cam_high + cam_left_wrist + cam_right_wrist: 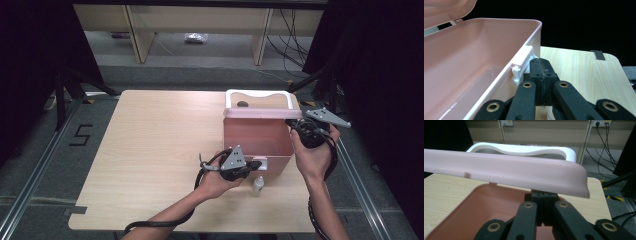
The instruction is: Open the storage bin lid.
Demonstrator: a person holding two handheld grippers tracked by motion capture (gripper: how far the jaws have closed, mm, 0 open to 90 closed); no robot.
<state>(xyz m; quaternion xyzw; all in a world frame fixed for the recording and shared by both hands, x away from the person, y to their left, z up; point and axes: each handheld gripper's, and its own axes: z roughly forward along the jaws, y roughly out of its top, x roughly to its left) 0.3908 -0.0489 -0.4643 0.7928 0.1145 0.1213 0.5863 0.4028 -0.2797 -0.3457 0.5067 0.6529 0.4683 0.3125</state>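
Note:
A pink plastic box [255, 137] stands at the table's right with its lid [262, 113] raised; the lid carries a white handle [259, 93]. My left gripper [257, 164] is at the box's front wall, shut with nothing between its pads [536, 71], right beside the white latch [522, 63]. The box's inside [466, 70] looks bare. My right gripper [291, 122] is at the box's right end. It is shut, and its tips [544, 195] sit just beneath the lid's front edge [511, 172]. The white handle [524, 149] rises behind that edge.
A small white bottle [258, 185] stands on the table [150, 150] just in front of the box, by my left hand. The left half of the table is bare wood. Beyond the far edge are shelving legs and cables on the floor.

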